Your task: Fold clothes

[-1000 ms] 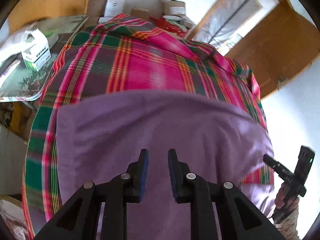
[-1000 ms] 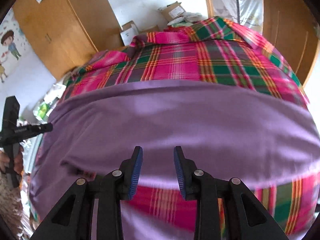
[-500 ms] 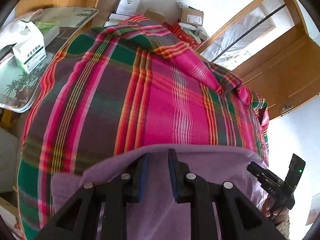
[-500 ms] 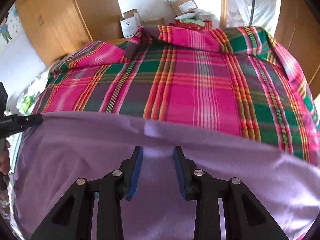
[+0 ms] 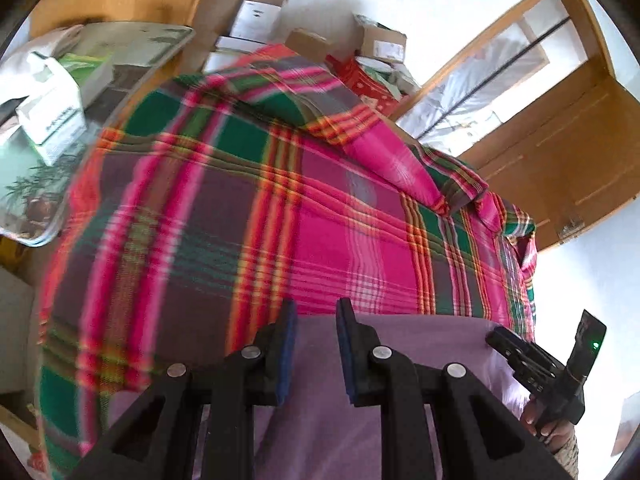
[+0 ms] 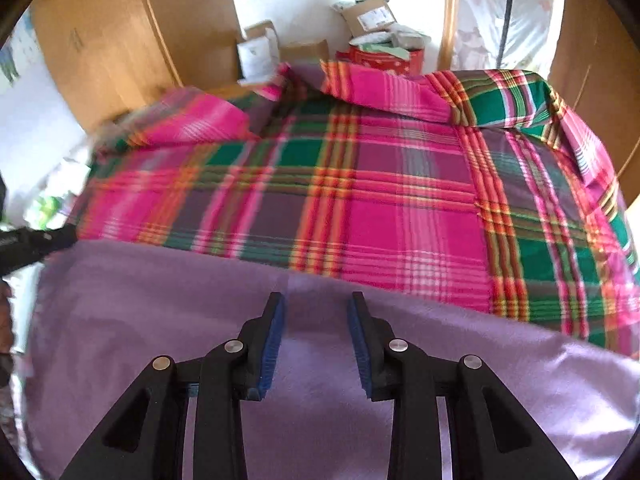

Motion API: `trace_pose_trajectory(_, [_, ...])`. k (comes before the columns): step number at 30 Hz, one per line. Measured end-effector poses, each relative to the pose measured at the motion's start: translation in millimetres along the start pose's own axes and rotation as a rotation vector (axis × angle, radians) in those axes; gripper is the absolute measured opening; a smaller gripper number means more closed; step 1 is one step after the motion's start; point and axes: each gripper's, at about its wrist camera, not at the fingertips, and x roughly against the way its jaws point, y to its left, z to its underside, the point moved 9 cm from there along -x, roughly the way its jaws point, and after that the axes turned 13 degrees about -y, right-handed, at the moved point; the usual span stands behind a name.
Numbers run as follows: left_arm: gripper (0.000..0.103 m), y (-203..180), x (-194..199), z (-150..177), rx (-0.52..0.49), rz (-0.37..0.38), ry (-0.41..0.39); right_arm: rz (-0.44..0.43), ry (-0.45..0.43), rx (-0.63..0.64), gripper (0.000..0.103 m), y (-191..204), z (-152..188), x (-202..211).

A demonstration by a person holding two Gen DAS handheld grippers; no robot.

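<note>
Left wrist view: the left gripper [image 5: 316, 316] is seen spread, nothing pinched, over the purple cloth [image 5: 420, 344] – which is laid on a plaid blanket [image 5: 280, 208]. At the right, the right gripper [image 6: 316, 312] is likewise held apart above the cloth.

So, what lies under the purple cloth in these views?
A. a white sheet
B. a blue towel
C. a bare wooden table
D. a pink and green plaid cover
D: the purple cloth lies on a plaid cover with pink, green and orange stripes, seen in both wrist views.
</note>
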Motion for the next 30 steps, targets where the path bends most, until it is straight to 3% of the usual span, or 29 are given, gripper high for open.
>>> trace_pose_trajectory(5, [0.020, 18.1, 38.7, -5.9, -0.048, -0.048, -0.048, -0.059, -0.050, -0.006, 0.034, 17.0, -4.6, 33.5])
trace_pose_trajectory(12, [0.022, 45.0, 70.5, 12.0, -0.133, -0.103, -0.021, -0.177, -0.049, 0.013, 0.034, 63.5, 5.4, 67.3])
trace_pose_trajectory(19, [0.024, 49.3, 53.0, 27.8, -0.274, -0.172, -0.009, -0.229, -0.006, 0.045, 0.034, 99.9, 19.5, 61.7])
trace_pose_trajectory(23, [0.031, 41.6, 45.7, 29.9, -0.376, -0.204, -0.017, -0.237, 0.006, 0.046, 0.034, 105.9, 21.8, 58.5])
trace_pose_trajectory(30, [0.031, 43.8, 44.6, 26.9, -0.378, -0.205, -0.040, -0.250, 0.017, 0.044, 0.034, 109.7, 26.6, 58.8])
